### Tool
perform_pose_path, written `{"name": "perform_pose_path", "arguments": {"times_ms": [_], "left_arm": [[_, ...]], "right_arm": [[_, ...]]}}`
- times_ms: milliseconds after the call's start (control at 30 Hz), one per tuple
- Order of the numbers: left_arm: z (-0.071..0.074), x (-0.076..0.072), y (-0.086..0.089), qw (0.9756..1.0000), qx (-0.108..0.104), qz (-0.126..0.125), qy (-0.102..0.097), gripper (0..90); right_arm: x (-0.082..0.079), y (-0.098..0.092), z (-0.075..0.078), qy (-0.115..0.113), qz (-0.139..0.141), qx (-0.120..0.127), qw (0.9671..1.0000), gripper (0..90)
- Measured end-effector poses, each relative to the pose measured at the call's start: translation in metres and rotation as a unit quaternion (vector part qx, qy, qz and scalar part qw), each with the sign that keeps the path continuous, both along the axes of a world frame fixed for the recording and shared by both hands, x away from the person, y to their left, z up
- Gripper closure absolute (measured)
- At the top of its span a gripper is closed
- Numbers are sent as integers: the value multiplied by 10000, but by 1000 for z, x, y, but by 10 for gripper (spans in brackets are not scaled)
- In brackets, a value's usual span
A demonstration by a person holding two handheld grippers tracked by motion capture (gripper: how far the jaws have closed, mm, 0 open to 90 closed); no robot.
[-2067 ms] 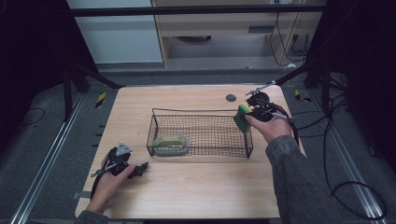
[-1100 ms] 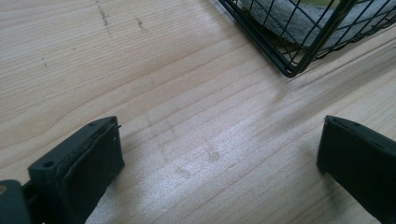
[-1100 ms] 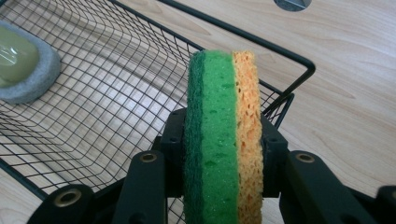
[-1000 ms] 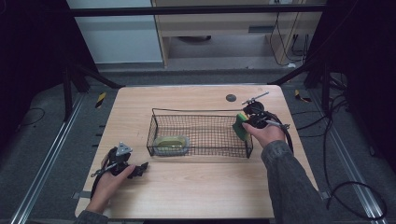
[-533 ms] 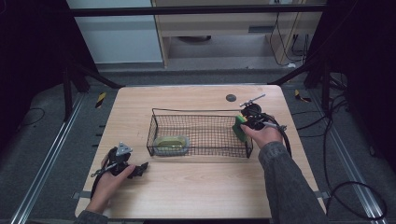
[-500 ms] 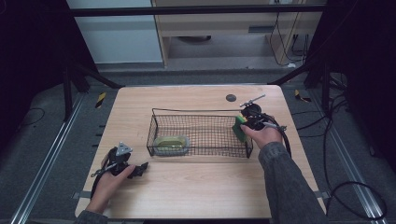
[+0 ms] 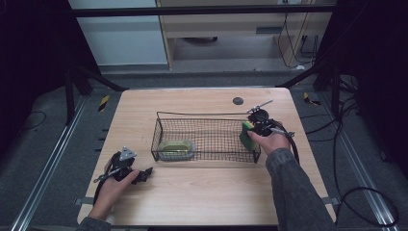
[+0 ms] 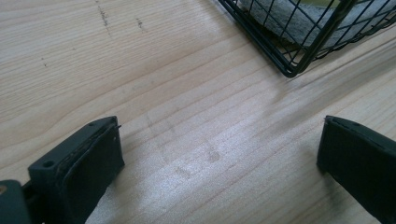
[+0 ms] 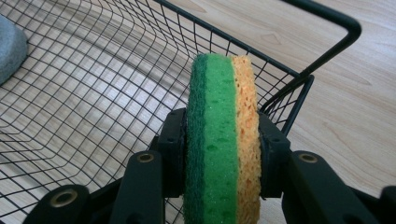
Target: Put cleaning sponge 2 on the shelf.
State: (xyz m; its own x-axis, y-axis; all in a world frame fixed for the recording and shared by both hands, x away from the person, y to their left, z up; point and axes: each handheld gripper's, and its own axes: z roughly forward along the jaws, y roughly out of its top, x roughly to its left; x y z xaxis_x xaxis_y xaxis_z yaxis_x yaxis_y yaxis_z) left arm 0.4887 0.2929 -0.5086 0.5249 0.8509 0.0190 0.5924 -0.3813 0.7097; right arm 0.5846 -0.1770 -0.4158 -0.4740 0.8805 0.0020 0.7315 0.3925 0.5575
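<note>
A sponge (image 9: 223,140) striped dark green, bright green and orange-yellow sits between black jaws over a black wire-mesh basket (image 9: 116,84), which holds a second sponge (image 7: 176,148), olive-green on grey, on a pale wood-grain table (image 7: 202,192) bearing a small dark disc (image 7: 237,100).

Two black grippers and a grey sleeve

The right gripper (image 9: 223,140) had black jaws with round screws; the left gripper (image 7: 126,168) wore a grey plate.
</note>
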Motion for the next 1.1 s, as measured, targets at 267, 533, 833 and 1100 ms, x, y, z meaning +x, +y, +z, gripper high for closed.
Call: {"name": "perform_pose_path", "arguments": {"times_ms": [267, 533, 833, 1100], "left_arm": [[0, 0, 0, 10000, -1, 1, 1, 0], [0, 0, 0, 10000, -1, -6, 2, 0], [0, 0, 0, 10000, -2, -7, 2, 0], [0, 0, 0, 10000, -1, -6, 1, 0]], "right_arm": [[0, -1, 0, -39, -5, 8, 10000, 617], [0, -1, 0, -28, -13, -8, 10000, 602], [-2, 0, 2, -60, -42, -41, 10000, 536], [-9, 2, 9, -104, -12, -34, 9999, 526]]}}
